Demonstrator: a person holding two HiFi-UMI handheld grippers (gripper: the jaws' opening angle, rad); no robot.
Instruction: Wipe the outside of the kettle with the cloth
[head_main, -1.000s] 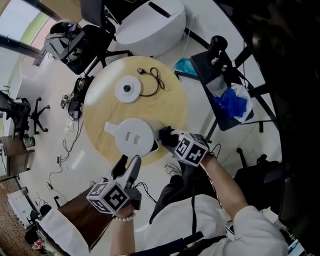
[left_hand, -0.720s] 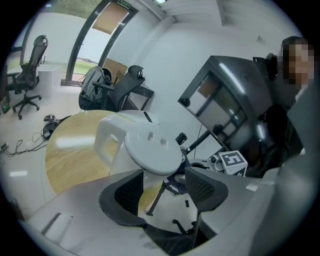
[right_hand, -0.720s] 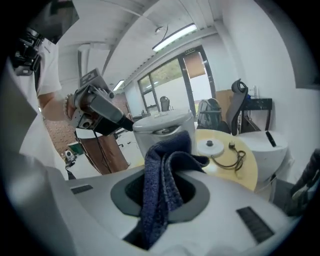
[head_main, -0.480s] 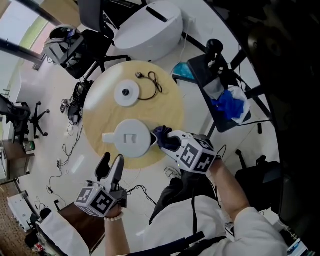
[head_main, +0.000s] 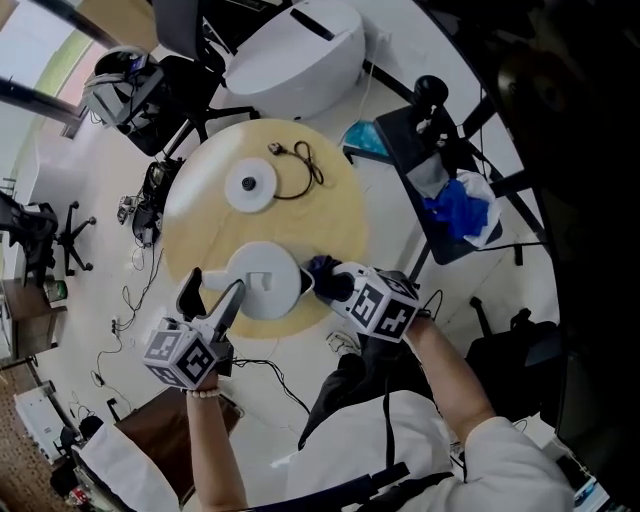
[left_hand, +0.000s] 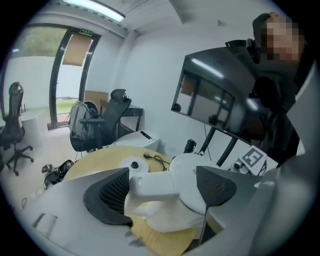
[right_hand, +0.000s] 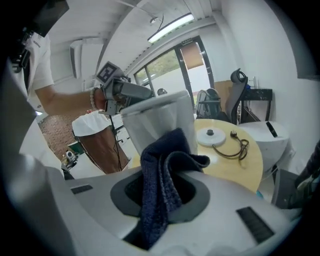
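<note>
Right claw (right_hand: 162, 192) grips cloth (right_hand: 161, 162), just beside kettle (right_hand: 160, 120).

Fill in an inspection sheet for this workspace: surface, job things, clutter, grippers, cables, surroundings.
Surface: round light wooden table, mostly bare.
Job's things: white plastic kettle at the near edge; dark blue cloth against its side.
Clutter: white round kettle base farther back on the table.
Grippers: left hand-held gripper open, jaws just opened, the kettle's handle-like part between them, not gripped; right hand-held gripper shut on the cloth.
Cables: black cable with plug runs from the base; loose wires on the floor.
Surroundings: black office chair, white rounded unit.
</note>
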